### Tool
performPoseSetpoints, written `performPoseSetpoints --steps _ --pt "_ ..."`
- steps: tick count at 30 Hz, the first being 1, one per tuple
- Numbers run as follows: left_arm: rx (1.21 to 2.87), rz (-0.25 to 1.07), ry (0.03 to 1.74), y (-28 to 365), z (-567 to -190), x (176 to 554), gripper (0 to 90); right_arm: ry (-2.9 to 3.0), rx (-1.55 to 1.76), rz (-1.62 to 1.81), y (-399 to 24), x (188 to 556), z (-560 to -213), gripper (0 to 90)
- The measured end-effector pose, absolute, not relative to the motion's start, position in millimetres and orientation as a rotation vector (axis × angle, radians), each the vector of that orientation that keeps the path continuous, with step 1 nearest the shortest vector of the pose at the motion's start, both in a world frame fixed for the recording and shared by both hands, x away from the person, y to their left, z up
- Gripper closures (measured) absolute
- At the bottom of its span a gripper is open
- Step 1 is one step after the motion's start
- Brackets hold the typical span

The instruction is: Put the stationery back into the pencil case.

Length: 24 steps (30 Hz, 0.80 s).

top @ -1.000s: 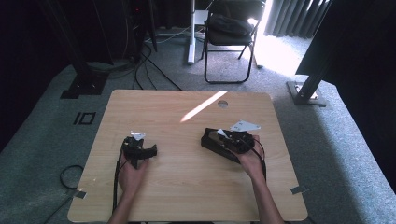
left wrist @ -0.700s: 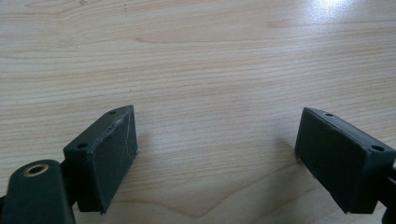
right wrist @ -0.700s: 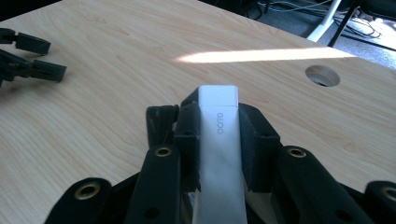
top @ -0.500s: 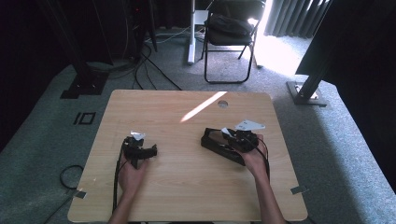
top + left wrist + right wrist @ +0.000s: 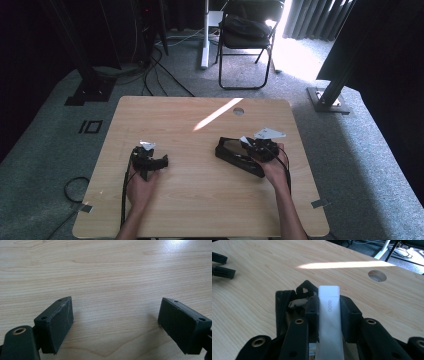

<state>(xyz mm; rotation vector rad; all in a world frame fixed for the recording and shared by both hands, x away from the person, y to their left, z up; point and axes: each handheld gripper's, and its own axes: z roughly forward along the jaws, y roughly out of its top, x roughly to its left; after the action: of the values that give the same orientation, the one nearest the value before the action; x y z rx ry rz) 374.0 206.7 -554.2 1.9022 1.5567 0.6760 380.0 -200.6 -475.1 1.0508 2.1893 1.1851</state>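
A white stick marked "GLOO" is pinched between the pads of the right hand-held gripper, just above what appears to be an open black pouch on the worktop. The left hand-held gripper is held spread, with bare wood between its pads.
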Motion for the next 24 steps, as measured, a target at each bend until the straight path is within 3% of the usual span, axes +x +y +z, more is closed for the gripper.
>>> performPoseSetpoints --steps 17,24 --pt "1.904 0.676 1.556 207 -554 374 13.3 2.273 1.068 1.1 -198 385 -490 69.8" --pt "1.904 0.675 1.555 207 -554 374 13.3 2.275 1.059 1.111 -196 383 -488 62.8"
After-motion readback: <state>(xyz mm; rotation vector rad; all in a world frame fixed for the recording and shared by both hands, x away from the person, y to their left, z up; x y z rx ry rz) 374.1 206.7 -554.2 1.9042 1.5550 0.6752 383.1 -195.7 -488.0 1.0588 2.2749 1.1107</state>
